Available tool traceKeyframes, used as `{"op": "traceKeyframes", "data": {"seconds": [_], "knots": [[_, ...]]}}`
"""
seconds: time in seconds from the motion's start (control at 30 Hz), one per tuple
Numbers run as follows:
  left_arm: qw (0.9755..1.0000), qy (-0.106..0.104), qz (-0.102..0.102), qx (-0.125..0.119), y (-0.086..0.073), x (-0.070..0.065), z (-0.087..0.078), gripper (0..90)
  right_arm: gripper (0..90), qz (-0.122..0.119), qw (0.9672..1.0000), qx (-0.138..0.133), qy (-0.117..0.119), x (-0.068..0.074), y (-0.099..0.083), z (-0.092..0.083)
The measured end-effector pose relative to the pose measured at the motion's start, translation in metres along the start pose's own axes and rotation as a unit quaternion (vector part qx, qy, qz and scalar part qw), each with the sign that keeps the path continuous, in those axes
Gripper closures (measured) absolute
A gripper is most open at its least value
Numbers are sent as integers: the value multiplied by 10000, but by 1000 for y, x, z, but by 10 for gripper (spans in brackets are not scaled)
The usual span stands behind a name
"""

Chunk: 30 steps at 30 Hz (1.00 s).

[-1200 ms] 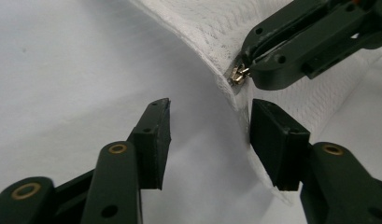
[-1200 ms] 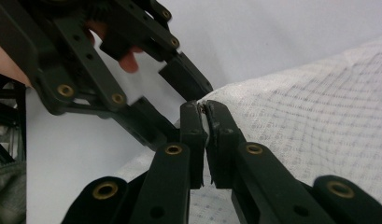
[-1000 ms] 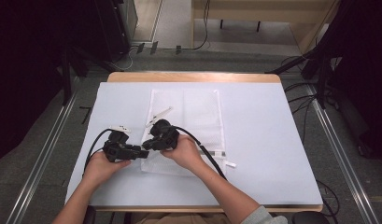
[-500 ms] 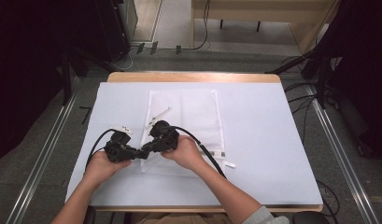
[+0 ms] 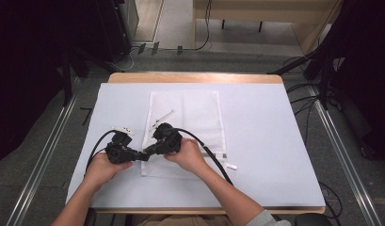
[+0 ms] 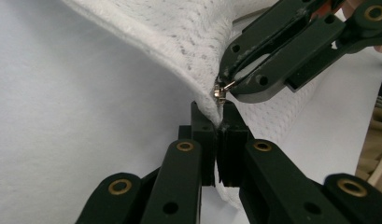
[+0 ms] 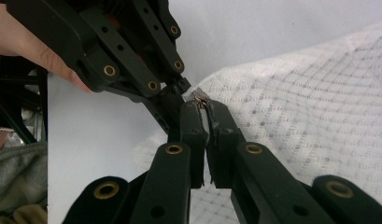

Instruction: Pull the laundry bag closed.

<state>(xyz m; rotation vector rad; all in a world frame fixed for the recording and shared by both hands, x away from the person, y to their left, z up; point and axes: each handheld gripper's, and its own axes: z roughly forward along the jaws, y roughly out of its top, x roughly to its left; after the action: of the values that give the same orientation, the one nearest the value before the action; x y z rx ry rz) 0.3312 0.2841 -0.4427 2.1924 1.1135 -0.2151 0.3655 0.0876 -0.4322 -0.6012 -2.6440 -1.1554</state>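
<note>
I am clenching my left gripper (image 6: 220, 125), whose jaws have just been closing, on the white mesh laundry bag (image 6: 188, 37)'s lifted corner, while my right gripper (image 7: 203, 108) is pinching the bag's metal zipper pull (image 6: 221, 89) right beside them, above the counter (image 5: 275, 122).

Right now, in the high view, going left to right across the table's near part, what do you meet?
Left hand → left gripper → right gripper, shut at the near left corner of the white mesh bag → right hand → small white tab.
</note>
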Motion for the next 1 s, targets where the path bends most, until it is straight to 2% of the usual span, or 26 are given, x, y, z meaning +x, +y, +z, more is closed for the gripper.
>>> {"op": "traceKeyframes", "data": {"seconds": [0.13,0.33,0.37,0.4,0.47,0.5,0.63,0.7,0.87,1.0], "knots": [[10000,8,16,-27,0,0,0,884,880,32,10000,29,3,-2,-2,0],[10000,29,63,49,-1,0,-1,889,883,-169,9998,28,-112,0,-6,2],[10000,29,63,49,-1,0,-1,889,883,-169,9998,28,-112,0,-6,2],[10000,51,49,43,-1,1,-3,890,884,-165,9996,66,-209,-1,-7,2],[10000,13,9,-24,-2,2,-4,890,884,-148,9997,54,-210,-2,-8,1],[10000,35,49,-10,-2,3,-6,889,883,-34,9996,100,-280,-6,-10,0],[9999,39,55,-105,-3,5,-6,887,882,66,9998,68,-188,-12,-16,-4],[9999,39,70,-130,-3,5,-6,886,882,-49,9997,13,-253,-11,-18,-5],[9999,26,87,-142,-4,4,-7,886,881,-52,9997,-14,-230,-11,-18,-6],[9999,38,91,-131,-5,5,-8,886,881,-17,9995,68,-309,-14,-21,-6]]}}
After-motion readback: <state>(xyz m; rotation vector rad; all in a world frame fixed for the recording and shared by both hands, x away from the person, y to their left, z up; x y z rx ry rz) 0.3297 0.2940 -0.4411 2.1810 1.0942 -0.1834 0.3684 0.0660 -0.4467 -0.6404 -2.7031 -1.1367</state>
